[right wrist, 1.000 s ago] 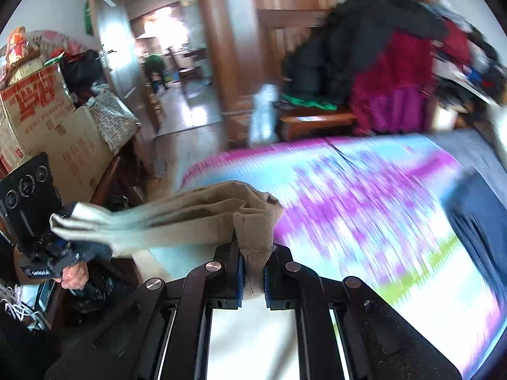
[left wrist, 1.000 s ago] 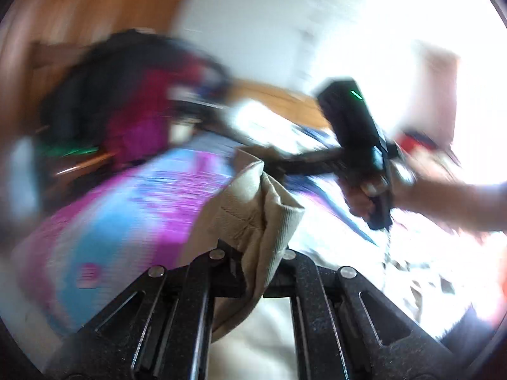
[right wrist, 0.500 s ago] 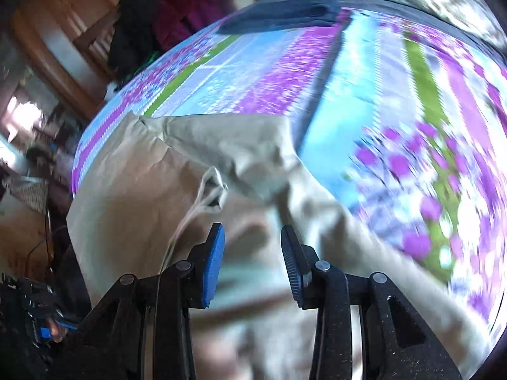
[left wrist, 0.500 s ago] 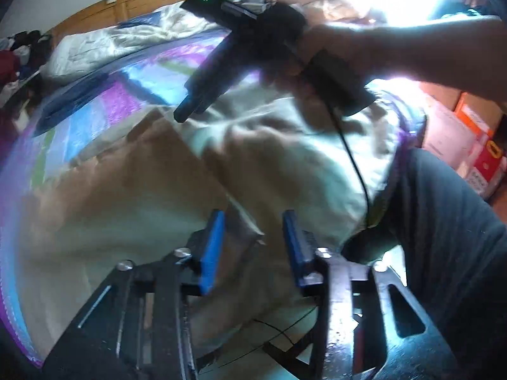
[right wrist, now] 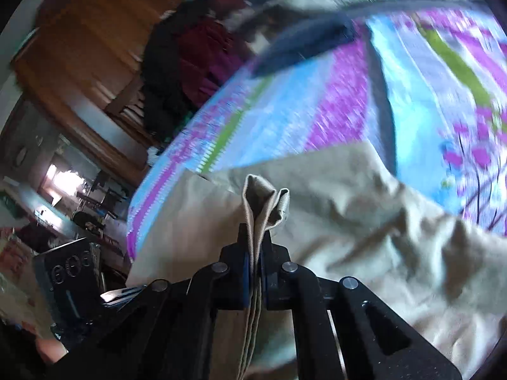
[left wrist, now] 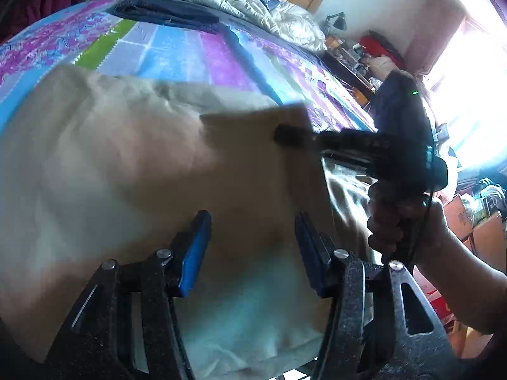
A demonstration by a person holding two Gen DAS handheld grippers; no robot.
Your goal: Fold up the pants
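Beige pants (left wrist: 133, 164) lie spread over a colourful patterned bedspread (left wrist: 177, 53). In the left wrist view my left gripper (left wrist: 252, 250) stands open just above the cloth, blue pads apart, nothing between them. The right gripper (left wrist: 285, 134) reaches in from the right, held by a hand (left wrist: 408, 231), with a raised edge of the pants at its tip. In the right wrist view my right gripper (right wrist: 254, 253) is shut on a folded edge of the pants (right wrist: 263, 196), which sticks up between the fingers. The rest of the pants (right wrist: 364, 231) lie rumpled on the bed.
Folded dark blue clothes (left wrist: 164, 14) lie at the far side of the bed, with a white quilt (left wrist: 253, 3) behind them. Dark and red clothes (right wrist: 196, 57) hang on a wooden chair beside the bed. Cardboard boxes (left wrist: 475, 231) stand at the right.
Both grippers let go of the pants onto the bed half a second ago. Since then the right gripper has shut on a folded edge again; the left stays open.
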